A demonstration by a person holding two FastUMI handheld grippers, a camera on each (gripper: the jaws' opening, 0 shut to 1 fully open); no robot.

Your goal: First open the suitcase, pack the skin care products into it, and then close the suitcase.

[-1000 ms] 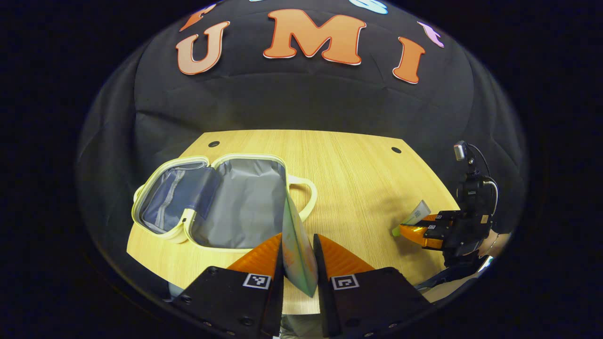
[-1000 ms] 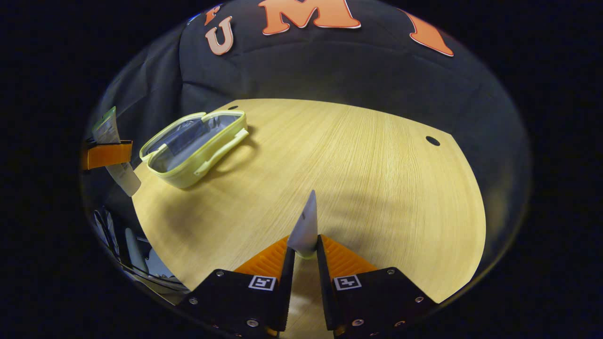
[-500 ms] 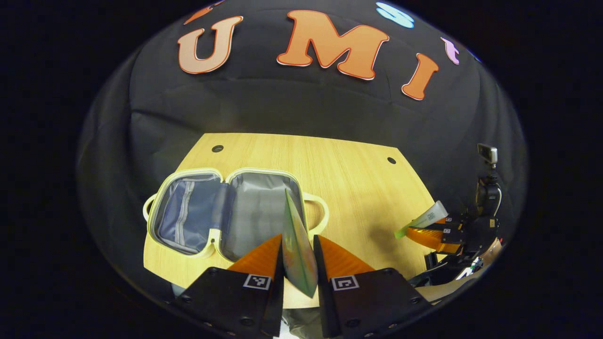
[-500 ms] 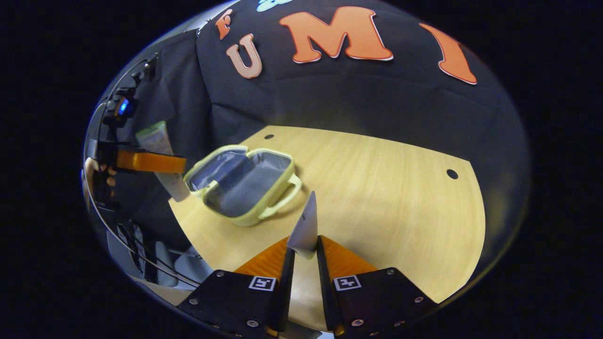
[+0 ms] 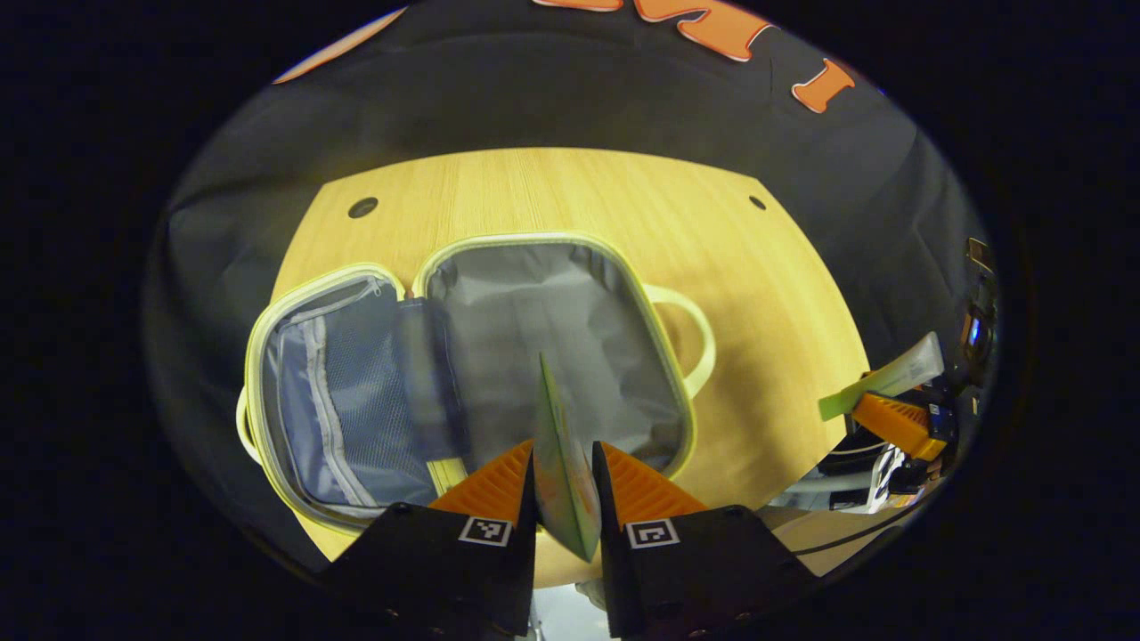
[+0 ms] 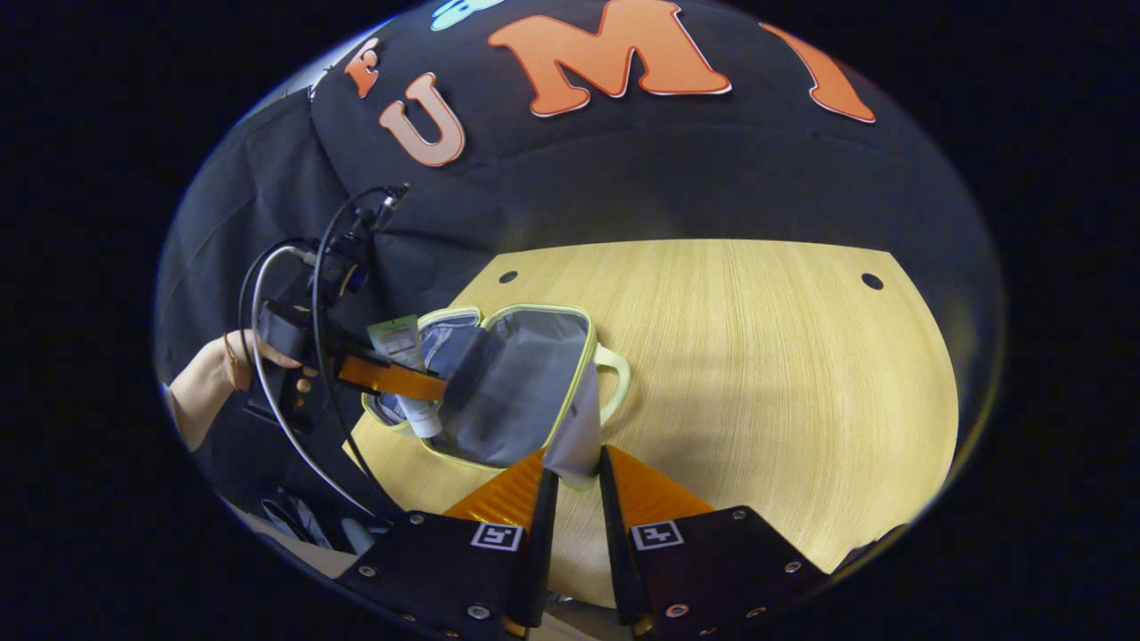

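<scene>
The pale-yellow suitcase point(image 5: 463, 356) lies unzipped and flat on the wooden table point(image 5: 766, 294), grey lining showing. The left gripper point(image 5: 563, 463) clamps a green tube point(image 5: 559, 454) above it; the right gripper point(image 6: 574, 481) clamps a whitish tube point(image 6: 577, 436) beside its rim.

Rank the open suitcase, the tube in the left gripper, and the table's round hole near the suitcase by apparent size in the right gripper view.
1. Open suitcase, largest.
2. Tube in the left gripper, nearer the camera but clearly smaller.
3. Round hole, smallest.
</scene>
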